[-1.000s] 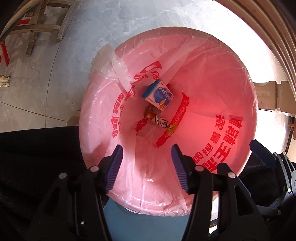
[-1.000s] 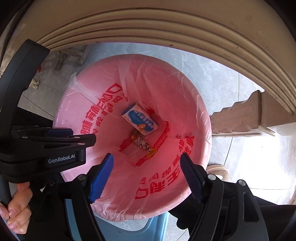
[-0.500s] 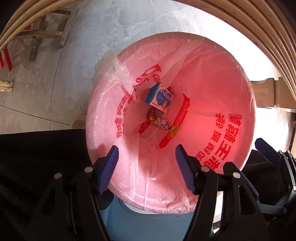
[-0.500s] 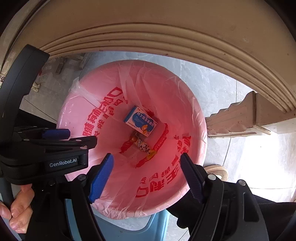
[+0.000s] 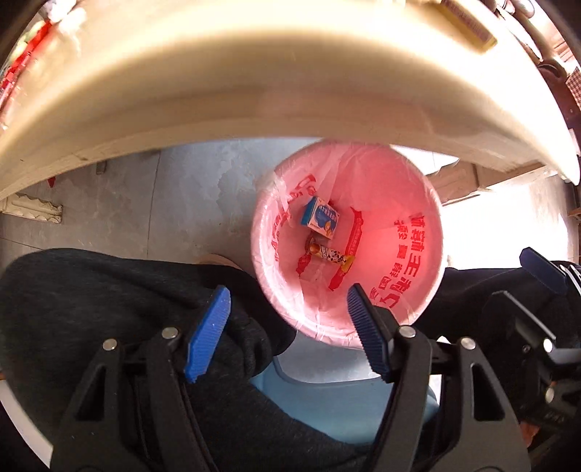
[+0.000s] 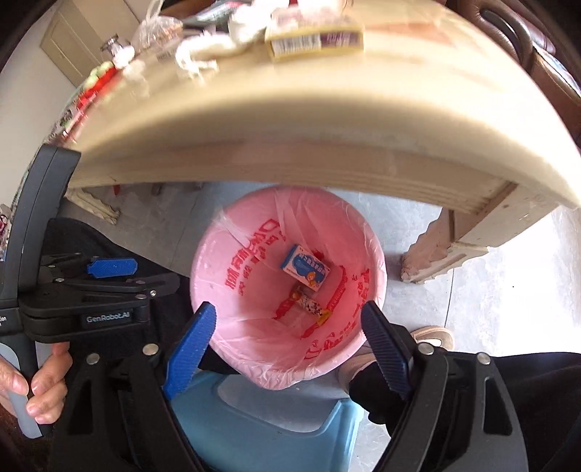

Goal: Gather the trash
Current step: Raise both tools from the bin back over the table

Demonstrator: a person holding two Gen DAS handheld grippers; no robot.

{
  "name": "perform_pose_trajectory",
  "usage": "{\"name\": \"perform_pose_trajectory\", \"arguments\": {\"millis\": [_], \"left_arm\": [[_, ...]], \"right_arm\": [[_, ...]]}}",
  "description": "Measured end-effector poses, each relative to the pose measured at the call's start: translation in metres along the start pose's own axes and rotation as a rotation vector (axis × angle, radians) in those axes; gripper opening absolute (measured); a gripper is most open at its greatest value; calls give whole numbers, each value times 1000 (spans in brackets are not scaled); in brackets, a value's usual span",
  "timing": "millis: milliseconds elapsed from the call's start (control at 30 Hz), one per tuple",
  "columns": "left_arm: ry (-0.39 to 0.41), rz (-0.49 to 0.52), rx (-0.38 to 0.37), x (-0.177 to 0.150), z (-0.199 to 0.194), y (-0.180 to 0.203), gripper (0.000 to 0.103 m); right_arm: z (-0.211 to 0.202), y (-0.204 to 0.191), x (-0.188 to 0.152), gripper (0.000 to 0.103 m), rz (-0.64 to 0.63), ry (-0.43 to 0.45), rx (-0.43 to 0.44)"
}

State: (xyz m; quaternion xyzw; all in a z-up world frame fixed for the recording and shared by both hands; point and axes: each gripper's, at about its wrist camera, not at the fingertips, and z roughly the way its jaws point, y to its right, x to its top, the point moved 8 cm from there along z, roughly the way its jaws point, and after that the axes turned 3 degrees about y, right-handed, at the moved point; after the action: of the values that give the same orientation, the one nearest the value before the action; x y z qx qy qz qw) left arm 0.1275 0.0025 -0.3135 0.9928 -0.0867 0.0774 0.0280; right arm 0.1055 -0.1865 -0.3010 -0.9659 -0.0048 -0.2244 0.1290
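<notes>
Cream counter [image 6: 326, 119] fills the top of both views, its rounded edge overhanging the grey floor [image 5: 163, 188]. On its top, blurred: a yellowish flat box [image 6: 314, 40], crumpled white tissue [image 6: 207, 49], a clear bag [image 6: 156, 31] and red-green wrappers [image 6: 96, 78], likely the trash left to collect. Below sits the bin with a pink liner [image 6: 232, 276], standing partly under the counter edge, a blue stool [image 6: 276, 417] just beside it. At the bin bottom: a blue-and-white carton [image 6: 306, 271] and a small candy wrapper [image 6: 310, 306], near each other. Left gripper [image 5: 287, 334] has fingers wide, nothing between them; right gripper [image 6: 288, 345] the same, wide and empty. Both hover above the bin mouth, well apart from the counter items. Risks: rising toward the counter, a gripper could knock the overhanging edge; tissue is soft and light, so a shallow pinch may slip or drag neighbours off the edge; the thin liner could snag on a finger.
</notes>
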Motion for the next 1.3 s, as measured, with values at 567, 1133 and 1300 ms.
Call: {"name": "perform_pose_trajectory", "arguments": {"millis": [567,1133,1300], "left_arm": [[324,264,81,135,-254,10,88],[249,379,173,217,-222,33,88],[201,395,163,228,-196,41,88]], "right_arm": [[-215,-14,144,96,-60,498,35],[-239,-5,203,96,-94,591,-36],[-224,4,209,96,-75,564,-23]]}}
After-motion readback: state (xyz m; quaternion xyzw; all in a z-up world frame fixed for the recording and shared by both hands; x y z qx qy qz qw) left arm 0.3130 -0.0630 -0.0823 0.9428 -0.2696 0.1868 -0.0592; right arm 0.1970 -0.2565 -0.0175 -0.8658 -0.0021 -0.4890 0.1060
